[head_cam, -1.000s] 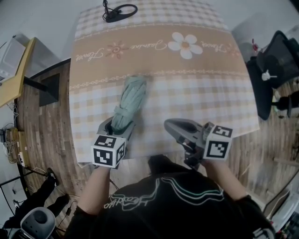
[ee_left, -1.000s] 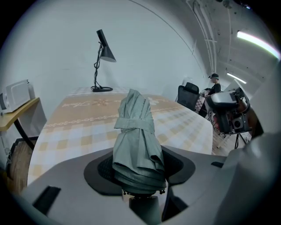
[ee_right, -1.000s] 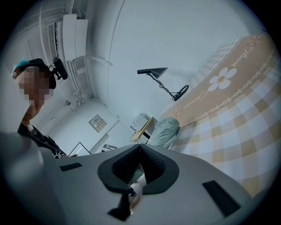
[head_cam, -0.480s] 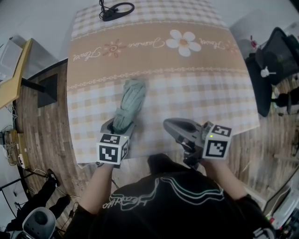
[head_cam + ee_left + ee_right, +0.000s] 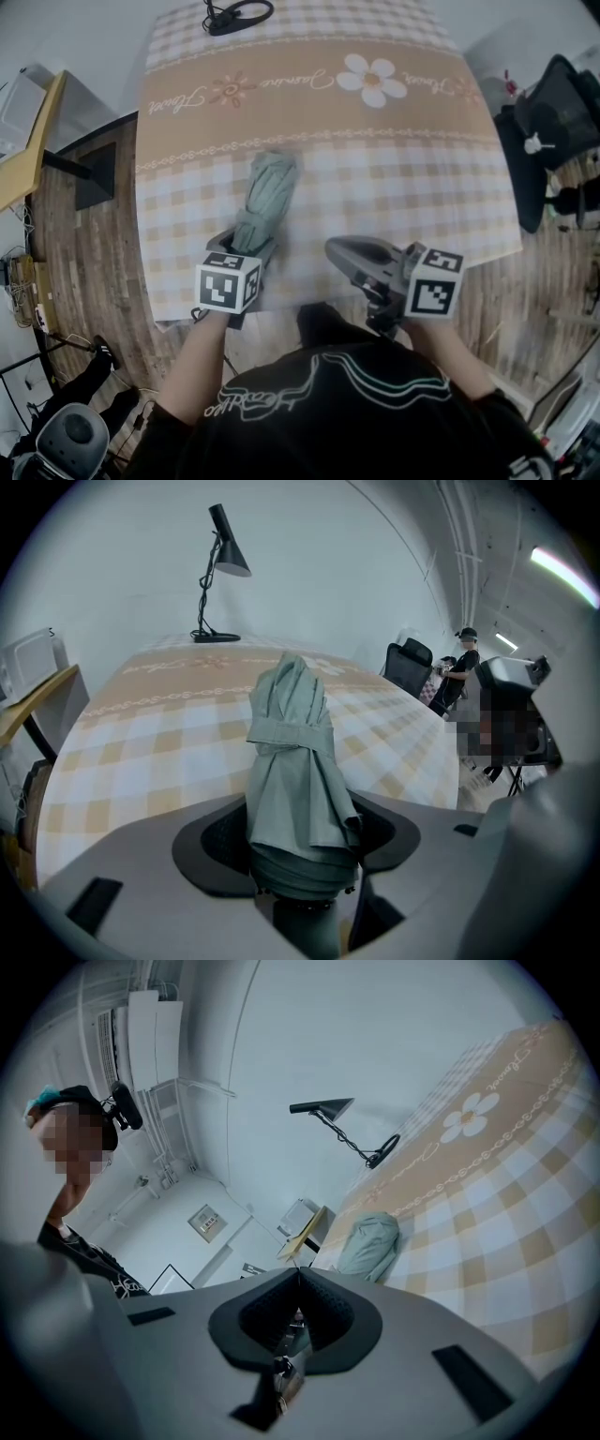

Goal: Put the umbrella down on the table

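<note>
Umbrella, folded and strapped shut, lies lengthwise on the checked surface. Its far end points toward the flower band and its near end sits between the jaws of the left gripper. Those jaws are opening. In the left gripper view the dark pads show on both sides of the green cloth, so the hold looks let go rather than clamped, though the cloth may brush them. By my reading the setting-down is nearly done. The umbrella seems to rest on the surface by its own weight, and what is left is to widen the jaws fully and draw the gripper back off the near end without dragging the cloth along.

The left hand tips its gripper steeply down over the near edge of the surface, marker cube facing up. The right gripper is held about level at that same edge, well apart from the umbrella, its jaws clenched together with nothing between them.
</note>
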Demonstrator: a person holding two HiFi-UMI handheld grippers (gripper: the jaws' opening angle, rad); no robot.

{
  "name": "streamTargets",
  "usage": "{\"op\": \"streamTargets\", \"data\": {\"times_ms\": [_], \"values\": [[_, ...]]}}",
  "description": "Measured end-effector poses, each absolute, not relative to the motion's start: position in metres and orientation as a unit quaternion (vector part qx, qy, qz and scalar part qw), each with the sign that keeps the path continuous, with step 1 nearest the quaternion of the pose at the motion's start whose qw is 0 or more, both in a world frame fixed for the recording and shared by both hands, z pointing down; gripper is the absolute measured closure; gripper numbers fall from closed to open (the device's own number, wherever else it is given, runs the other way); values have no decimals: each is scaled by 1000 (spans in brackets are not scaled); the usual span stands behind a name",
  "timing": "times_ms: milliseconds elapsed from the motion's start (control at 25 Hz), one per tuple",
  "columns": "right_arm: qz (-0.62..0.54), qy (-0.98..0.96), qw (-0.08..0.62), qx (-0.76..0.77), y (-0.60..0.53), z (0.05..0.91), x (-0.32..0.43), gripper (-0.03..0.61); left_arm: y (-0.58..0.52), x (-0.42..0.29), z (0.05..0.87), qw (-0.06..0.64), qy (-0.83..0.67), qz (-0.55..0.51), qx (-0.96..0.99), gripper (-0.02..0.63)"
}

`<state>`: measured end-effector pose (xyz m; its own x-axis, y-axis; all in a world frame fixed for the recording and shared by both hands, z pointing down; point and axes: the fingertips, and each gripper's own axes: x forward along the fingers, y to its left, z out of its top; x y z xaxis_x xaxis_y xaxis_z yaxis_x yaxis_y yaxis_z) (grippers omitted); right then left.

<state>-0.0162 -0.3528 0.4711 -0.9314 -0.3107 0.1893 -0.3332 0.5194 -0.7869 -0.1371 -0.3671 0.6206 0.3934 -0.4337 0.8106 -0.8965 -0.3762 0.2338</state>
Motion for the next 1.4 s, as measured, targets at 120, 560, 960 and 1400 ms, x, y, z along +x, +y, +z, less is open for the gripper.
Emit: {"op": "streamTargets", "data": {"times_ms": [120,560,960,1400], "values": [[453,-872,12,183,-351,469,-18,566,-367,-135,621,336,-440,332,764,347],[449,-875,8,179,-336,463,-20,566,-365,-137,615,332,-426,309,783,313],[433,-883,-1,180,-314,444,-19,566,-337,-160,572,320,-459,272,783,313],[389,-906,-13,164,-255,402,-37,566,-266,-161,470,330,-448,118,822,482]]}}
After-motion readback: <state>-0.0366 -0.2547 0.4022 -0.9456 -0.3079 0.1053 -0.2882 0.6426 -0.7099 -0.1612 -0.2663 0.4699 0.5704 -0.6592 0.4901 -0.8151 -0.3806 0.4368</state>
